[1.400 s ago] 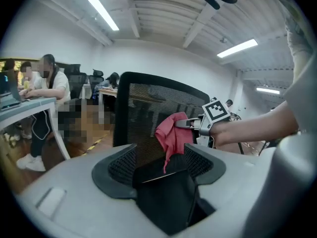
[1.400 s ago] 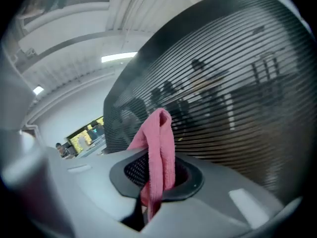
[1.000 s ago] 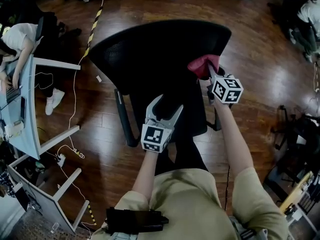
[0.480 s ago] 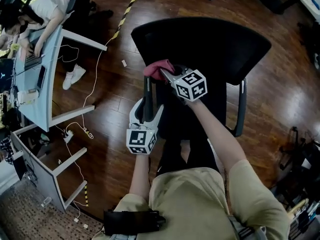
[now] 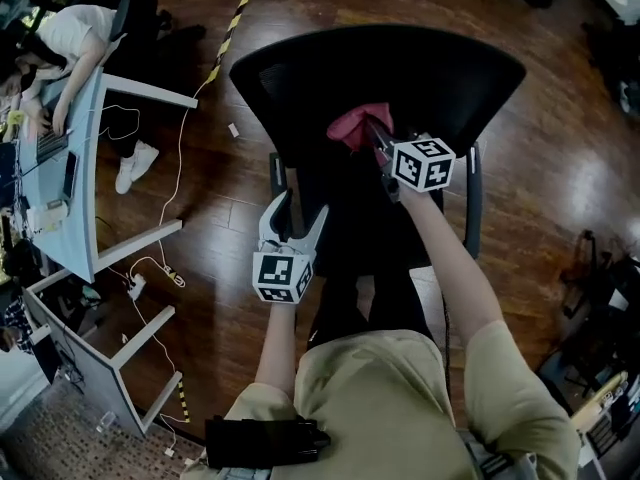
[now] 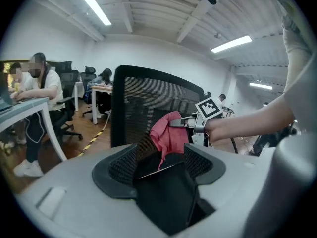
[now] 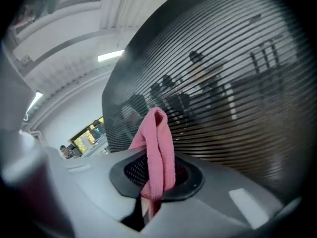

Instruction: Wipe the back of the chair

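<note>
At the mesh chair back [image 5: 380,68], seat-facing side: the right gripper [image 5: 375,133] is clamped on a pink cloth [image 5: 355,126]. The right gripper view shows the cloth folded over and pinched between the jaws, with a loop sticking up past the tips. The cloth sits low on the back, roughly mid-width, slightly left of centre in the head view. The mesh is right behind it. Can't confirm actual contact from any view.

The left gripper [image 5: 293,223] is down at the chair's left armrest [image 5: 276,173]. In the left gripper view a flat black bar fills the gap between the jaws, with the pads on either side of it, so it reads as closed on the armrest. The gripper points forward and slightly down. The same view shows the right gripper and cloth just ahead, in front of the mesh.

The person stands at the seat side with both arms out towards the chair. The other armrest [image 5: 473,198] is untouched.

Surroundings:
- Dark wood floor [image 5: 200,268] with a white cable [image 5: 150,258] running across it.
- Yellow-black tape [image 5: 230,33] on the floor near the chair.
- A light desk [image 5: 85,168] well off to the left, with a seated person [image 5: 70,33] at it.
</note>
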{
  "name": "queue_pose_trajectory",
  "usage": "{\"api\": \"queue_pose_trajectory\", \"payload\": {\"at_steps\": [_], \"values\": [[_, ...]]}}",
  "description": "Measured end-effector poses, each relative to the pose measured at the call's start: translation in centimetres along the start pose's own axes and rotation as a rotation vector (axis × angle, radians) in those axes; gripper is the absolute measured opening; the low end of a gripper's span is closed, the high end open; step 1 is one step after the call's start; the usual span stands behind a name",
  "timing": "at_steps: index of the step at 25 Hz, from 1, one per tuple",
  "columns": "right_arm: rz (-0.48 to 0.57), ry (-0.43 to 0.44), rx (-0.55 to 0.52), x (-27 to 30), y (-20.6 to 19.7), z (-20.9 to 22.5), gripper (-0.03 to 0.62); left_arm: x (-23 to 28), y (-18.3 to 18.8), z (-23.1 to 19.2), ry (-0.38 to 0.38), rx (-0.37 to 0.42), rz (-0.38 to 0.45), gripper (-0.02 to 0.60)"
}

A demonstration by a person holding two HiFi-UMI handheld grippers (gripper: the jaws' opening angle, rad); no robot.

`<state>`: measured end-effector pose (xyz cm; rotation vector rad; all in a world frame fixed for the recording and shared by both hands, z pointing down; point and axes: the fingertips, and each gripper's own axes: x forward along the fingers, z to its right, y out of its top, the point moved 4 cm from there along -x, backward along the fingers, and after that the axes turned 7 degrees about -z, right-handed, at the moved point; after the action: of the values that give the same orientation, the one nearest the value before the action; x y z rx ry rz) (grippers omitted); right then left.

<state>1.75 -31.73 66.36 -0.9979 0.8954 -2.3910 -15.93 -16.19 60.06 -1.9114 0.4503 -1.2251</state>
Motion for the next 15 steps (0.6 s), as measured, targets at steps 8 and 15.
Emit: {"api": "queue_pose_trajectory", "payload": {"at_steps": [8, 15], "values": [[0.067, -0.299, 0.049, -14.9, 1.0, 13.1, 0.021, 6.6, 3.3, 12.6, -0.304, 0.112, 0.022, 0.288], [-0.001, -0.178, 0.024, -9.5, -0.8, 8.1, 0.023, 5.3, 3.0, 10.7, -0.233, 0.056, 0.025, 0.288]]}}
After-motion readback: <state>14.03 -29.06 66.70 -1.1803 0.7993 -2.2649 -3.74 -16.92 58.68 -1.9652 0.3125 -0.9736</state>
